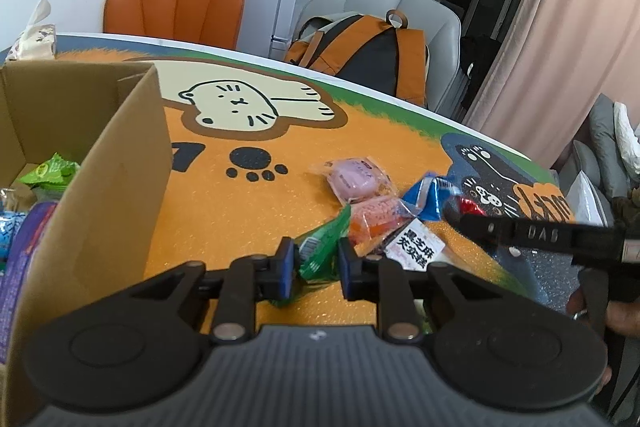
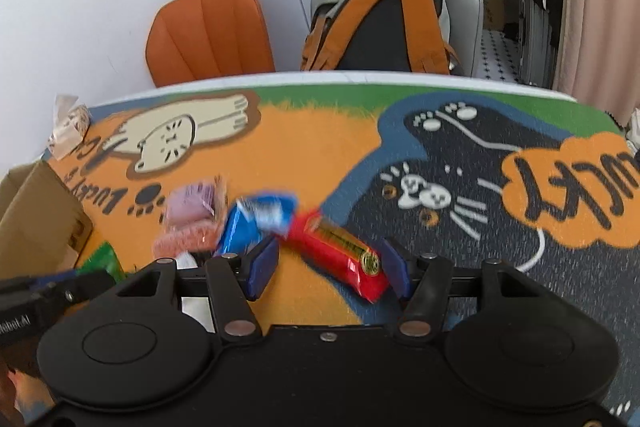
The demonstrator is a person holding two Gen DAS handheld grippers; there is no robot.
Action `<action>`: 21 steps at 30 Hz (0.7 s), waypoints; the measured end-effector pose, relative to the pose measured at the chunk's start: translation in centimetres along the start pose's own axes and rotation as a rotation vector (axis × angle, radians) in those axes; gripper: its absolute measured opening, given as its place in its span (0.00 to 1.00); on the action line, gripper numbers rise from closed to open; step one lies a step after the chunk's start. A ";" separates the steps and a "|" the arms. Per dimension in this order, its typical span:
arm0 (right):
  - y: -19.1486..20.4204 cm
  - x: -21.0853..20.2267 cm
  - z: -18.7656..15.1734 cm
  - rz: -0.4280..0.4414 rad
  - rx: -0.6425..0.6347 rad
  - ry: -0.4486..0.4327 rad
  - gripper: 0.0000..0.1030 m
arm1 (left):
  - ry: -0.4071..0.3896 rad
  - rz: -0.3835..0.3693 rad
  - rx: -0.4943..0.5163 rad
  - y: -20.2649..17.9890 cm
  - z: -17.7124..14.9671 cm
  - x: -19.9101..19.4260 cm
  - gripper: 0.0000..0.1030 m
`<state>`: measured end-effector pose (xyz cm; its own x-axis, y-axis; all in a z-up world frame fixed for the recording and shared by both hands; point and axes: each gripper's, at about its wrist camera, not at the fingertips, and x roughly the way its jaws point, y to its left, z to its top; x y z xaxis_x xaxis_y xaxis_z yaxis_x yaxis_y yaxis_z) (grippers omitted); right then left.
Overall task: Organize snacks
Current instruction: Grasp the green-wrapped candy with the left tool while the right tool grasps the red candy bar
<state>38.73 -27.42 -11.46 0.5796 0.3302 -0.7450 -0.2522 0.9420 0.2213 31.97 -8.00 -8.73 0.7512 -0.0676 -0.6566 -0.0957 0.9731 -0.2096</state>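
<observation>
So I'm mid pick-up on the snack sort right now, both hands busy at the loose pile on the counter [image 1: 240, 219]. My left claw [image 1: 314, 259] is pinched down on the green snack packet [image 1: 322, 247], pads squeezing the wrapper from both sides, and the packet looks like it's still on the mat or barely off it. The cardboard box [image 1: 120, 163] sits just to the left with a few snacks already in it, so my guess is the next move is lift, swing left over the wall and drop it in.

My right claw [image 2: 328, 263] is spread about halfway, straddling the red snack bar [image 2: 340, 251], which lies tilted between the pads. I can't see either pad actually pressing it, so I'd call it not gripped yet. It needs to close squarely on the bar without snagging the blue packet [image 2: 256, 223] touching its far end. The pink ones are still waiting.
</observation>
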 end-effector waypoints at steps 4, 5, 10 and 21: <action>0.6 -0.3 -0.5 -0.026 -0.028 0.002 0.40 | 0.001 -0.008 -0.005 0.2 -0.2 -0.1 0.21; 0.6 -0.3 -0.6 -0.037 -0.030 0.003 0.28 | 0.001 -0.012 -0.006 0.2 -0.2 -0.2 0.21; 0.8 -1.1 -0.8 -0.029 -0.021 -0.003 0.08 | -0.012 -0.038 0.001 0.0 -0.5 -1.1 0.20; 1.9 -4.8 -2.8 -0.025 0.005 -0.033 0.01 | -0.048 -0.084 0.010 0.1 -1.4 -3.8 0.20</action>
<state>33.33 -27.37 -9.19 0.6113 0.3079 -0.7290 -0.2332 0.9504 0.2059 28.24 -7.93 -7.29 0.7870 -0.1388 -0.6012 -0.0244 0.9666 -0.2551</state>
